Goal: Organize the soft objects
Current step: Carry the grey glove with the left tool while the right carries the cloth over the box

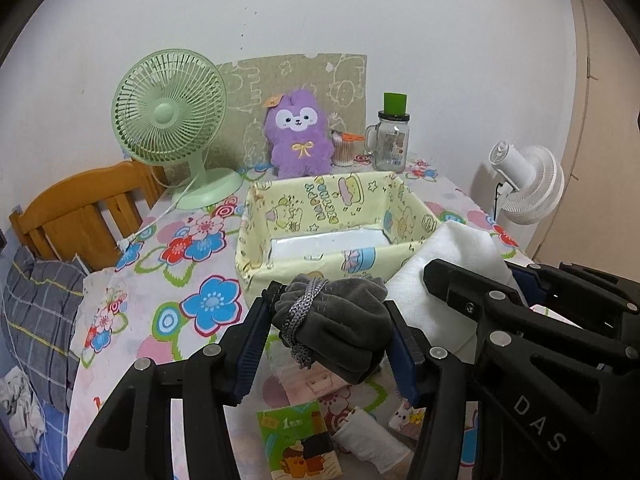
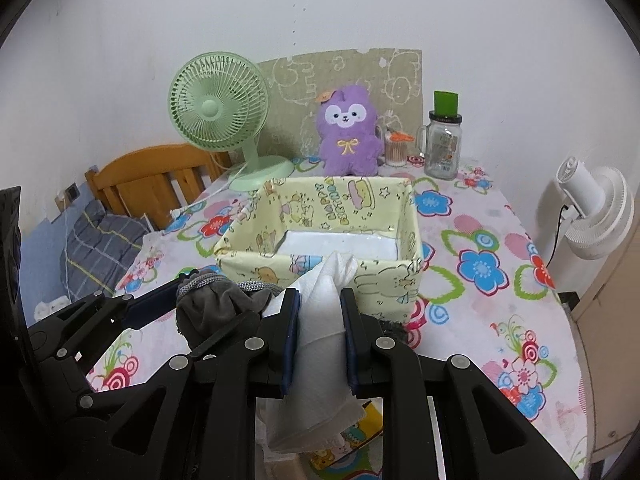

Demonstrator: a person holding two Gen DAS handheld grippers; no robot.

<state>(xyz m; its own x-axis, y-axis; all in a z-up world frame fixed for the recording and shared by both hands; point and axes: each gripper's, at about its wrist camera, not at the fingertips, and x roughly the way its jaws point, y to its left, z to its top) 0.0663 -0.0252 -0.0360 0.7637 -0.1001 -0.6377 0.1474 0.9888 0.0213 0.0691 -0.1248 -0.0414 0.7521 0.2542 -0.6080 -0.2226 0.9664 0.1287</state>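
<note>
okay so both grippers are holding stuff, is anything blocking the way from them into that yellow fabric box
Nothing visible blocks it. The left gripper holds the grey glove bundle and the right gripper the white cloth, both just short of the yellow box's near wall. The box is open-topped, with only a white liner inside.

A table under a flower-print tablecloth (image 2: pixel 480 240) filled both views. At mid-frame sat a yellow cartoon-print fabric bin (image 2: pixel 384 276). Behind it, along the wall, stood a green desk fan (image 2: pixel 218 110), a purple plush toy (image 2: pixel 349 136), a cotton-swab tub (image 2: pixel 396 152) and a glass mug jar (image 2: pixel 442 150). At the bottom of the left wrist view lay a tissue pack (image 1: pixel 298 446) and a white roll (image 1: pixel 372 442).
</note>
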